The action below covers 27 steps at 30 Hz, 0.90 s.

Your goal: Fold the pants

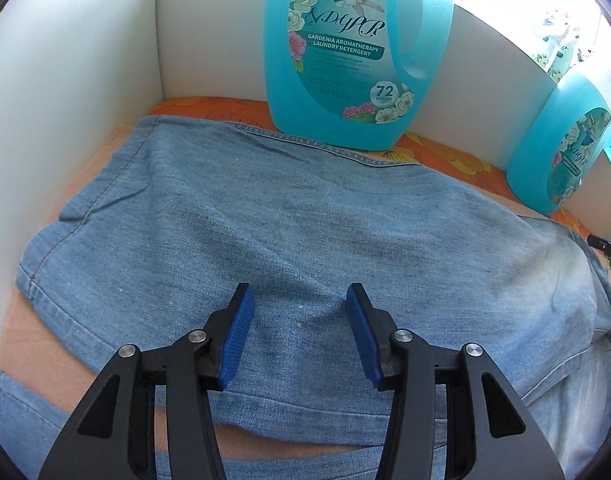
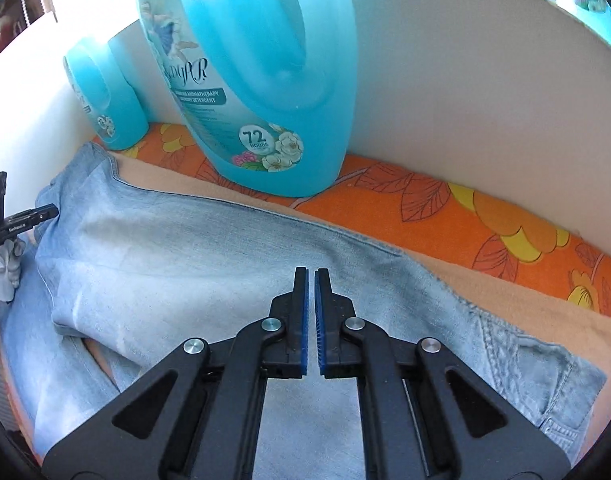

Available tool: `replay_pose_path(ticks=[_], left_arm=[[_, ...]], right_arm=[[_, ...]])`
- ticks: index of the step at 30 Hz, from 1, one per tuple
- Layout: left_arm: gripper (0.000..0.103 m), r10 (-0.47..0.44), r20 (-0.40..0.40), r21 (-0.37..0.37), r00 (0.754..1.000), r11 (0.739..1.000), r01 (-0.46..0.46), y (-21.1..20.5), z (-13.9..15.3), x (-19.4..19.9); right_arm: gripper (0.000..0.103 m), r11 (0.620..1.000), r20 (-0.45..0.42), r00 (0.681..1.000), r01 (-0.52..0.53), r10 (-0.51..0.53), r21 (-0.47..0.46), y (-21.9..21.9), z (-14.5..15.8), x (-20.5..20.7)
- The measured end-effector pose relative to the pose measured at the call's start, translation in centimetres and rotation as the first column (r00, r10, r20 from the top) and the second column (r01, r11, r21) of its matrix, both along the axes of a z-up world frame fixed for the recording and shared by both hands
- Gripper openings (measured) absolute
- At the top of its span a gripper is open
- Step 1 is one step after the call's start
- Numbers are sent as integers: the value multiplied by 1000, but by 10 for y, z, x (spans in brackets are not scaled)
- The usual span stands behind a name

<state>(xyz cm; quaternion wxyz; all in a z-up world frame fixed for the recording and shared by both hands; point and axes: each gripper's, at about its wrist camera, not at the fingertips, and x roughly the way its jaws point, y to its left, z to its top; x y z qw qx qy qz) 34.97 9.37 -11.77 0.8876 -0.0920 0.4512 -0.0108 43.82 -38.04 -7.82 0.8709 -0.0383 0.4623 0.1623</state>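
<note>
- Your left tongs [image 1: 299, 300] stand partly apart over the jeans [image 1: 265, 220], blue pads on either side of bare denim; nothing is gripped between them.
- Your right tongs [image 2: 311, 280] are drawn together, pads nearly meeting with a thin slit left; no cloth shows between them, and whether the tips touch the denim you cannot tell.
- The jeans lie spread on the peach cloth [image 2: 505, 292], one folded layer over another, a hem running along the far edge.
- In your right view, the seamed pocket part [image 2: 525, 360] lies to the right.
- Beyond the jeans, an orange flowered towel [image 2: 445, 208] runs along the white wall [image 2: 465, 80].
- A big blue bottle [image 1: 345, 60] stands on that towel just behind the hem; a second bottle [image 1: 565, 148] stands to its right.
- At the left edge of your right view, your gloved hand [image 2: 1, 272] holds the other tool.
</note>
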Motion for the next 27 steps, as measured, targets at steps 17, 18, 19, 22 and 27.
replay_pose_path(ticks=[17, 18, 19, 22, 27], left_arm=[[47, -12, 31, 49, 999, 999, 11, -4, -2, -3], [47, -13, 31, 52, 999, 999, 11, -4, -3, -3], [47, -13, 31, 57, 999, 998, 11, -3, -2, -3], [47, -13, 31, 66, 999, 998, 11, -6, -3, -1], [47, -12, 32, 59, 999, 998, 10, -7, -4, -1]], right_arm=[[62, 994, -53, 994, -97, 94, -55, 16, -35, 39], [39, 994, -49, 995, -93, 91, -52, 15, -33, 36], [28, 995, -45, 996, -80, 77, -60, 13, -30, 33], [8, 992, -35, 996, -89, 86, -87, 14, -28, 21], [4, 989, 28, 998, -55, 59, -139, 17, -13, -3]])
